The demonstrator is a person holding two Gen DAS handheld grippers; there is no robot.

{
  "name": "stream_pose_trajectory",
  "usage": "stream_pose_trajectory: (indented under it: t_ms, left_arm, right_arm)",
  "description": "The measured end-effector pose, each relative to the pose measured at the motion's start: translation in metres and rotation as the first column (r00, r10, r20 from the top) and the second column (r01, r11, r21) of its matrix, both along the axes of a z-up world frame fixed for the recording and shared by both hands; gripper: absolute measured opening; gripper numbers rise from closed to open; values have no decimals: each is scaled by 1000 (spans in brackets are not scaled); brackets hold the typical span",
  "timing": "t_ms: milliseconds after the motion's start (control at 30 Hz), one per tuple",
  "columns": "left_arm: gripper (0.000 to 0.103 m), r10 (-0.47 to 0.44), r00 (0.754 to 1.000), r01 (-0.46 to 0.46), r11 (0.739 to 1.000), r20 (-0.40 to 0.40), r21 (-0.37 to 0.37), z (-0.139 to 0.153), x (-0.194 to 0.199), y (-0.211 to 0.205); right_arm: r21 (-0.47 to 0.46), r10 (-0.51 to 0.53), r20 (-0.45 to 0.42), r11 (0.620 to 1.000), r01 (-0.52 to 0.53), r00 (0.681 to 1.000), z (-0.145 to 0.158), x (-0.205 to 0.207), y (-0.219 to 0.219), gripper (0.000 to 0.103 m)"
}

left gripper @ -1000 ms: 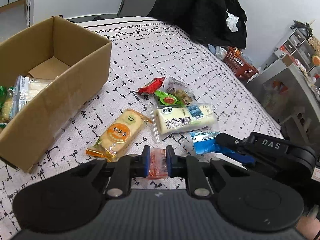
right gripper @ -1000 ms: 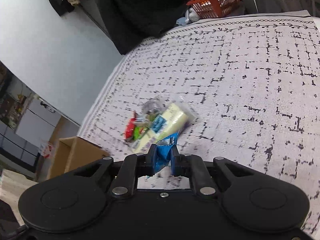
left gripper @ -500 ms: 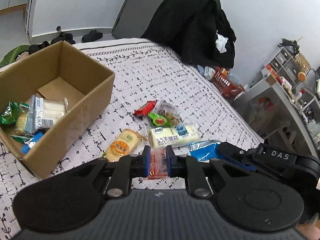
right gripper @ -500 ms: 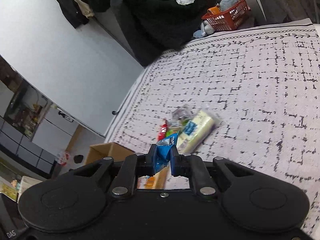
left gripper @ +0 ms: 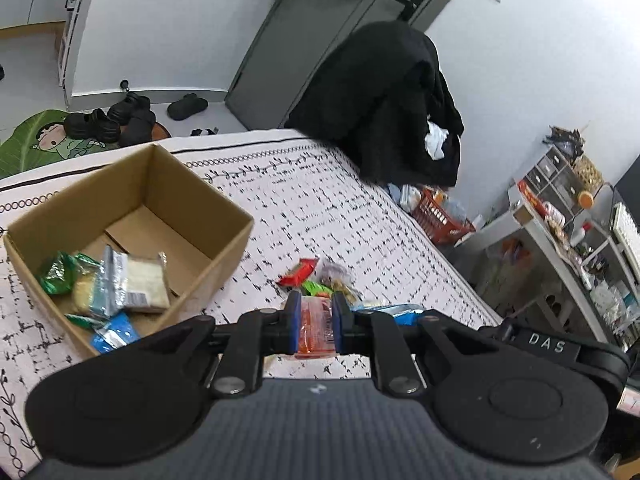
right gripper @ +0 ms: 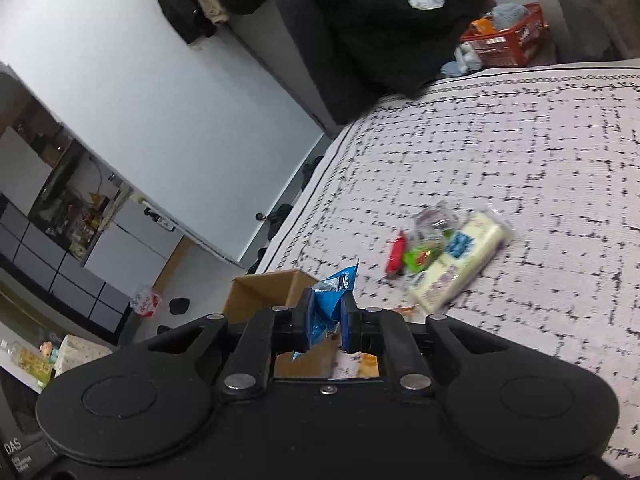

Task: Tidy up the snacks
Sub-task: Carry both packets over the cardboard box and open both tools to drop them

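Note:
My left gripper (left gripper: 315, 326) is shut on an orange snack packet (left gripper: 316, 332), held above the patterned bed cover. My right gripper (right gripper: 327, 322) is shut on a blue snack packet (right gripper: 330, 300), also lifted off the bed; in the left wrist view that blue packet (left gripper: 402, 312) shows just right of my left fingers. An open cardboard box (left gripper: 200, 216) sits to the left with several snacks (left gripper: 120, 288) inside. A small heap stays on the cover: a red packet (left gripper: 298, 272), a green packet (right gripper: 420, 258), a clear bag (right gripper: 434, 218) and a pale cake pack (right gripper: 460, 264).
The bed cover (right gripper: 520, 160) stretches wide to the right of the heap. A black coat (left gripper: 384, 100) hangs past the bed's far corner. A red basket (left gripper: 438, 218) and a cluttered shelf (left gripper: 560, 216) stand on the right; black shoes (left gripper: 116, 120) lie on the floor.
Both grippers have risen off the bed with their packets still gripped. The box interior has come fully into the left wrist view, and the snack heap now looks smaller and farther away.

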State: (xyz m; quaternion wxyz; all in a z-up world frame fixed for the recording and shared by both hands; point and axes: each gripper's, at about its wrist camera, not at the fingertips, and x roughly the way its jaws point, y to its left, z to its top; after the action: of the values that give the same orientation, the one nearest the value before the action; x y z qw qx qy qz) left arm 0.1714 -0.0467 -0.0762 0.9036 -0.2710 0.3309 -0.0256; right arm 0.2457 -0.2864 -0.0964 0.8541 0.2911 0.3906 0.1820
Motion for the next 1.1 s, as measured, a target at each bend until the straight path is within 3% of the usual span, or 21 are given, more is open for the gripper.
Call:
stream_pose_trajectory:
  t_ms: [600, 1100]
  left_arm:
    - [15, 91, 996, -88, 993, 25, -79, 10, -8, 74]
    - [15, 231, 972, -236, 961, -53, -145, -20, 1, 135]
  right_arm:
    - [-28, 95, 4, 995, -95, 995, 9, 7, 82, 13]
    - [-65, 158, -27, 985, -160, 987, -5, 31, 146, 13]
